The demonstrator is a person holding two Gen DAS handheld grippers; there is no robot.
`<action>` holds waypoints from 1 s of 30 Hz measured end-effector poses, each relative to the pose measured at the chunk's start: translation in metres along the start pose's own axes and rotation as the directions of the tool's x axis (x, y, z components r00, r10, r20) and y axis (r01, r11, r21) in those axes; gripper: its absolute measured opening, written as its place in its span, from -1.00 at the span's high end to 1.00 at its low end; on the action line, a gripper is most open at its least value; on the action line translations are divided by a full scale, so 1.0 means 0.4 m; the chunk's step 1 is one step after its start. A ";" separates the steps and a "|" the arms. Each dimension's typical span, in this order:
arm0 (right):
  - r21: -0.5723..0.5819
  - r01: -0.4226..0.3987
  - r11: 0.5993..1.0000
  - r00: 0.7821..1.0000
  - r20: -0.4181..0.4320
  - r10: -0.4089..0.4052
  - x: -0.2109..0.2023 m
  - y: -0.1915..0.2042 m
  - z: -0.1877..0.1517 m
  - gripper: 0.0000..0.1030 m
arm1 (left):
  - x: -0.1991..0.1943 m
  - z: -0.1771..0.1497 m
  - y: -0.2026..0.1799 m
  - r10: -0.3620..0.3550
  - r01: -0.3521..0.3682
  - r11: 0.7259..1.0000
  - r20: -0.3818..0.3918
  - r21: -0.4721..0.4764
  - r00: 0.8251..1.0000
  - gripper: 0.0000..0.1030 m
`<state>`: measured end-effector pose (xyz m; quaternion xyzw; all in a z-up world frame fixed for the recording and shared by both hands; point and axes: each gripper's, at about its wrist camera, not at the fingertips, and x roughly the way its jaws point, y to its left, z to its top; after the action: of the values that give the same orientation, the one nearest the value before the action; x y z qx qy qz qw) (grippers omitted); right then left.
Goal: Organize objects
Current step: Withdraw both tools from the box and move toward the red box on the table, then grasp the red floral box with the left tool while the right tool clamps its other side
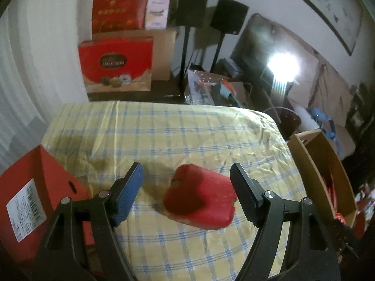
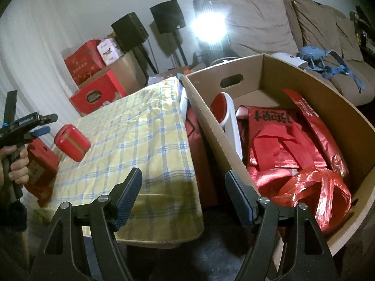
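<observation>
A red tin [image 1: 201, 201] with a brown band lies on its side on the yellow checked tablecloth [image 1: 187, 128]. It sits between the fingers of my left gripper [image 1: 186, 167], close to the right finger and well apart from the left one. That gripper is open. In the right wrist view the tin [image 2: 72, 142] is near the table's left edge, just past the left gripper [image 2: 46, 123], which a hand holds. My right gripper [image 2: 182, 172] stands open and empty over the gap between the table [image 2: 140, 128] and a cardboard box [image 2: 211, 128].
The cardboard box [image 1: 323, 164] stands right of the table, filled with red bags [image 2: 316, 187] and a white-and-red item [image 2: 221, 107]. A red carton [image 1: 35, 187] stands at the table's left. Red gift boxes [image 1: 117, 63], speaker stands and a sofa [image 2: 257, 23] lie beyond.
</observation>
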<state>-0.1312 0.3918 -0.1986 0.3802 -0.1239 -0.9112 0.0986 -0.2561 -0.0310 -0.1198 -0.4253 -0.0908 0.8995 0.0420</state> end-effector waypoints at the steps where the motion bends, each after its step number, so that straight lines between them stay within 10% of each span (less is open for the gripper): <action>1: 0.002 -0.003 1.000 1.000 -0.003 0.003 0.003 0.000 0.000 -0.47 | 0.002 -0.002 0.008 -0.005 0.005 1.000 -0.006 -0.005 1.000 -0.43; 19: -0.088 -0.042 0.995 0.998 -0.055 0.037 0.045 0.107 -0.008 -0.47 | 0.096 -0.090 -0.080 -0.119 0.134 0.989 -0.199 0.065 0.973 -0.58; 25: -0.113 -0.104 0.988 0.991 -0.097 0.094 0.085 0.152 -0.014 -0.47 | 0.079 -0.076 -0.075 -0.386 0.391 0.920 -0.273 -0.038 0.881 -0.55; 30: -0.044 -0.206 0.978 0.971 -0.130 0.199 0.118 0.155 -0.004 -0.47 | 0.069 -0.040 -0.017 -0.290 0.282 0.957 -0.186 -0.070 0.939 -0.55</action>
<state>-0.1575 0.3199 -0.2126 0.4189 -0.1296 -0.8740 0.2093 -0.2613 -0.0181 -0.1490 -0.4939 -0.1661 0.8360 0.1720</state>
